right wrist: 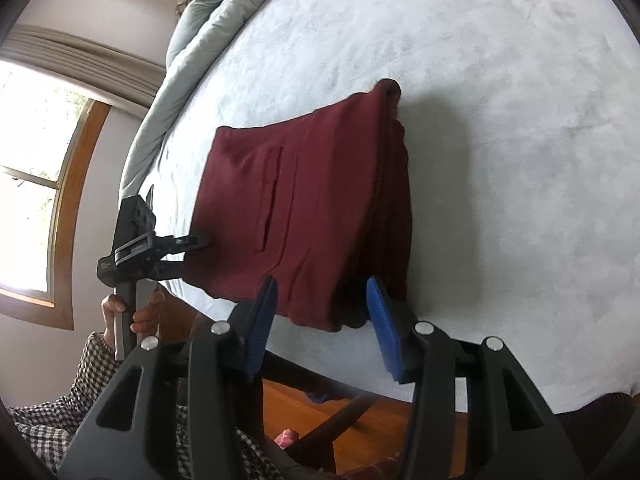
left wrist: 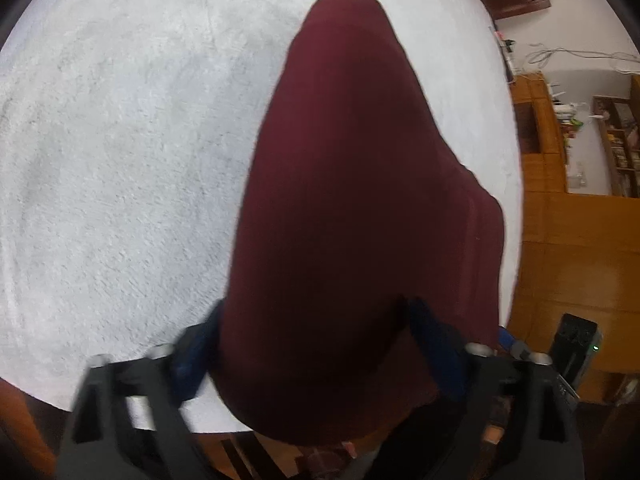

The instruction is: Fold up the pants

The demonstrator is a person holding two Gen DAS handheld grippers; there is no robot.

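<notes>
Dark red pants (right wrist: pixel 308 208) lie folded into a thick rectangle on a white bed cover (right wrist: pixel 500 120), a slit pocket facing up. In the left wrist view the pants (left wrist: pixel 352 208) fill the middle and run between my left gripper's blue pads (left wrist: pixel 436 344); the left gripper (left wrist: pixel 316 340) stands wide around the fabric's near end. In the right wrist view the left gripper (right wrist: pixel 200 246) touches the pants' left edge. My right gripper (right wrist: pixel 324 320) is open, its blue pads either side of the pants' near right corner, just short of it.
A rumpled grey-green duvet (right wrist: pixel 208 24) lies along the bed's far side. A window (right wrist: pixel 36 184) is at left. Wooden floor (left wrist: pixel 572 248), shelves and cables lie beyond the bed edge. The person's hand and checked sleeve (right wrist: pixel 84 380) are at lower left.
</notes>
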